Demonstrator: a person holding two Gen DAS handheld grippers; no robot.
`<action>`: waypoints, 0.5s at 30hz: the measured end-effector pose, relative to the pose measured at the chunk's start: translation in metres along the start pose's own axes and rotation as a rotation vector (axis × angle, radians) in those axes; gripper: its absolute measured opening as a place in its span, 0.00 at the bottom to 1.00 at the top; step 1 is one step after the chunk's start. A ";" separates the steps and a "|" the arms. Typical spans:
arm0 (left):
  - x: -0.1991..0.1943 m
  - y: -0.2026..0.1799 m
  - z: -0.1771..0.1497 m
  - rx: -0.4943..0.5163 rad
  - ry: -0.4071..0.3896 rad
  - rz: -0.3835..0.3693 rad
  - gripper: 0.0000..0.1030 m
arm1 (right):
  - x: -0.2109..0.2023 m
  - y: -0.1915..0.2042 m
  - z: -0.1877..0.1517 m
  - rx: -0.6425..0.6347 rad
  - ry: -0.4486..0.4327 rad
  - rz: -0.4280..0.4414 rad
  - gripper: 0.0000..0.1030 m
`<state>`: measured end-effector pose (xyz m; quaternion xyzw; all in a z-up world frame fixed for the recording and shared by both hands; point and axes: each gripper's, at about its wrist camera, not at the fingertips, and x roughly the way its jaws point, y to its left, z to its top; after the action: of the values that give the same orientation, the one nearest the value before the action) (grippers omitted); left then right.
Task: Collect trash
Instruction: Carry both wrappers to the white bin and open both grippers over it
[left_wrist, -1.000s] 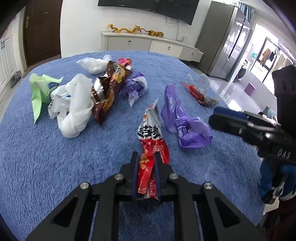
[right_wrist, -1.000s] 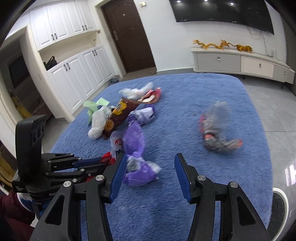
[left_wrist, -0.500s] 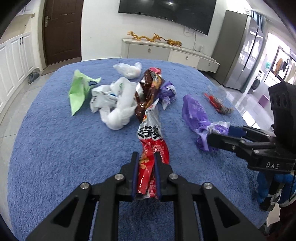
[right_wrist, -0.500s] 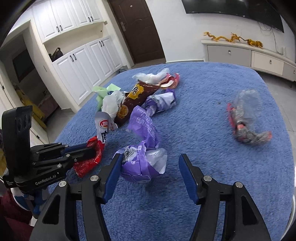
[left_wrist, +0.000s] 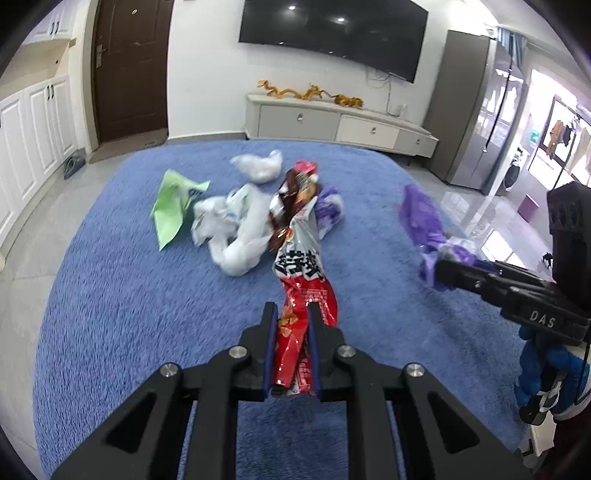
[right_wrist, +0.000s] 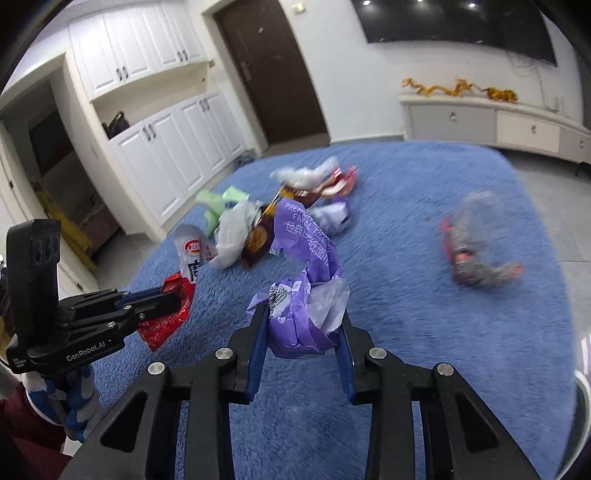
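My left gripper (left_wrist: 291, 314) is shut on the lower end of a red and white snack bag (left_wrist: 301, 258), which hangs stretched above the blue carpet (left_wrist: 129, 314). The right wrist view shows the same gripper (right_wrist: 166, 301) at the left with the bag (right_wrist: 188, 258) in it. My right gripper (right_wrist: 301, 314) has a crumpled purple tissue wrapper (right_wrist: 306, 251) between its fingers. Its jaws are closing, and both pads touch the wrapper. In the left wrist view the purple wrapper (left_wrist: 421, 214) sticks up from the right gripper (left_wrist: 443, 269).
More litter lies mid-carpet: a green wrapper (left_wrist: 170, 210), a white plastic bag (left_wrist: 236, 236), a brown snack bag (left_wrist: 295, 192) and a small purple packet (right_wrist: 334, 216). A clear wrapper with red (right_wrist: 469, 243) lies apart at the right. A low TV cabinet (left_wrist: 332, 122) lines the far wall.
The right gripper's jaws have closed in on the purple wrapper and raised it. The left gripper has lifted and pulled back with the snack bag, so more of the room shows.
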<state>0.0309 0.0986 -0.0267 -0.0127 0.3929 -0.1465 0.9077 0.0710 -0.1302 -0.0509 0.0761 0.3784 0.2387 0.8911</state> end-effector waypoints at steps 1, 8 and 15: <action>-0.001 -0.005 0.003 0.012 -0.006 -0.007 0.14 | -0.006 -0.003 0.000 0.007 -0.013 -0.010 0.32; 0.007 -0.053 0.027 0.089 -0.026 -0.085 0.14 | -0.069 -0.048 -0.016 0.096 -0.110 -0.157 0.32; 0.045 -0.148 0.055 0.269 -0.002 -0.203 0.14 | -0.120 -0.126 -0.054 0.276 -0.141 -0.384 0.32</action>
<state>0.0616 -0.0604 0.0003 0.0691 0.3656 -0.2887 0.8822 0.0070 -0.3004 -0.0517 0.1404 0.3520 0.0050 0.9254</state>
